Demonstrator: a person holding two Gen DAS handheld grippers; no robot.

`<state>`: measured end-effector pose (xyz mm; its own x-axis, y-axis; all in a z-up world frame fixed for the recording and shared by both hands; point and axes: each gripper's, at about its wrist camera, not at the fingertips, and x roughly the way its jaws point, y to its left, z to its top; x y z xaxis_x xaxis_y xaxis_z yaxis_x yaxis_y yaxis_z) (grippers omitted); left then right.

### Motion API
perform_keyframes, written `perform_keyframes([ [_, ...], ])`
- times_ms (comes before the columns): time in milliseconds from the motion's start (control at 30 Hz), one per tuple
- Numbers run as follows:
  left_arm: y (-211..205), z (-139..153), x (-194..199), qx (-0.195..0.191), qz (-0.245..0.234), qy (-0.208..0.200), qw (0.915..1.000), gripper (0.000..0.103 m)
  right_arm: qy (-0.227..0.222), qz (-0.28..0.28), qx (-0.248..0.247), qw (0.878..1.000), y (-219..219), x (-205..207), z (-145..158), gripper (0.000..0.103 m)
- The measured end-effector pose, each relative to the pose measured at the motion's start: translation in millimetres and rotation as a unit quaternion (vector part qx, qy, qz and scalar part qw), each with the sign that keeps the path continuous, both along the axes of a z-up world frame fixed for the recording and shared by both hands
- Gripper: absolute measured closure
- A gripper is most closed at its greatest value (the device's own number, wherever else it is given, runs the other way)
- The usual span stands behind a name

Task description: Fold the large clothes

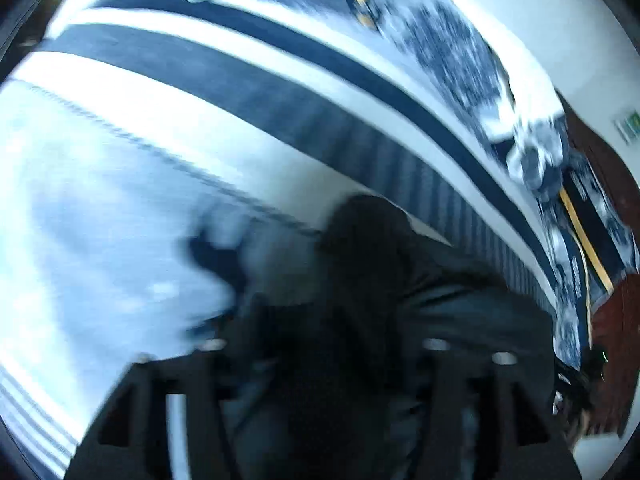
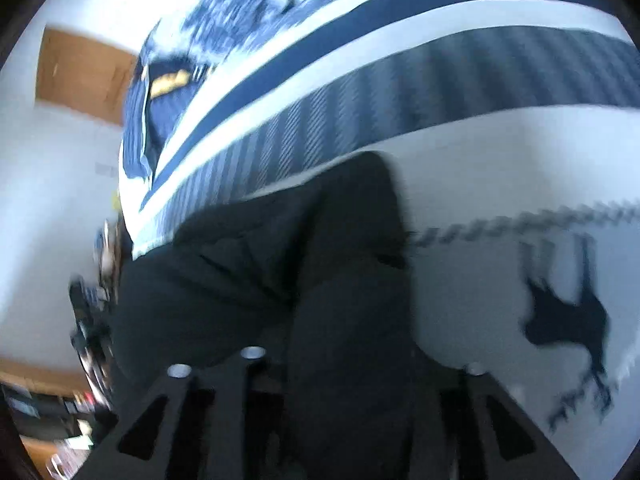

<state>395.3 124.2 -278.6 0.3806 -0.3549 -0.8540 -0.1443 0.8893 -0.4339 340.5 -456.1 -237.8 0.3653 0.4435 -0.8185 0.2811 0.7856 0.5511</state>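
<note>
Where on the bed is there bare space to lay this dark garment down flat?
Free: the pale bedspread between the grey striped band and the black bird print. Crowded: the far edge, where rumpled blue patterned fabric lies. Both grippers hold the dark garment.

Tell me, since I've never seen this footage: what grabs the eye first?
A dark garment fills the lower middle of both views, bunched between each gripper's fingers. Behind it spreads a bedcover with bold navy and white stripes. A black bird print stands out on the pale cloth at the right of the right wrist view.
</note>
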Motion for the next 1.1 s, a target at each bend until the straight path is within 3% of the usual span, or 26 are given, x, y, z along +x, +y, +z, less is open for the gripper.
perform_keyframes([
  [33,13,9,-14,0.005,0.015,-0.012,0.9998,0.027,-0.02,-0.02,-0.018,0.999,-5,-17,15,0.023],
  [67,25,17,-34,0.004,0.032,-0.024,0.9992,0.026,-0.042,-0.038,-0.03,0.998,-11,-36,30,0.017],
  [167,48,23,-101,0.009,0.056,-0.023,0.9981,0.026,-0.062,-0.065,-0.004,0.996,-7,-93,51,0.017],
  [267,58,8,-155,-0.007,0.08,-0.015,0.9967,0.026,-0.055,-0.094,0.023,0.994,14,-157,36,0.017],
  [367,67,-20,-194,-0.048,0.101,0.028,0.9933,0.026,-0.038,-0.116,0.046,0.991,22,-204,13,0.017],
  [433,64,-35,-209,-0.098,0.109,0.052,0.9878,0.026,-0.028,-0.132,0.061,0.989,28,-221,-3,0.018],
  [500,56,-48,-212,-0.131,0.11,0.071,0.9827,0.026,-0.01,-0.144,0.07,0.987,31,-230,-16,0.025],
  [600,37,-50,-204,-0.107,0.092,0.062,0.9881,0.031,0.005,-0.149,0.087,0.985,33,-230,-28,0.045],
  [633,32,-51,-199,-0.092,0.087,0.058,0.9902,0.054,0.007,-0.144,0.084,0.986,36,-227,-29,0.054],
  [667,30,-53,-197,-0.095,0.086,0.068,0.9895,0.089,0.008,-0.141,0.082,0.987,37,-225,-28,0.07],
  [700,30,-52,-196,-0.115,0.088,0.072,0.9868,0.098,0.008,-0.143,0.083,0.986,36,-225,-26,0.08],
  [733,34,-45,-199,-0.124,0.095,0.064,0.9856,0.099,0.003,-0.142,0.089,0.986,37,-227,-18,0.092],
  [833,44,-18,-209,-0.11,0.105,0.02,0.9882,0.1,-0.018,-0.125,0.037,0.991,46,-234,17,0.097],
  [900,44,-30,-209,-0.088,0.097,0.047,0.9902,0.1,-0.015,-0.118,0.003,0.993,51,-238,23,0.099],
  [1000,37,-53,-202,-0.064,0.099,0.094,0.9886,0.099,0.034,-0.114,-0.028,0.992,52,-233,-3,0.099],
  [1100,40,-31,-213,-0.053,0.119,0.041,0.9906,0.093,0.026,-0.124,-0.042,0.991,58,-235,1,0.094],
])
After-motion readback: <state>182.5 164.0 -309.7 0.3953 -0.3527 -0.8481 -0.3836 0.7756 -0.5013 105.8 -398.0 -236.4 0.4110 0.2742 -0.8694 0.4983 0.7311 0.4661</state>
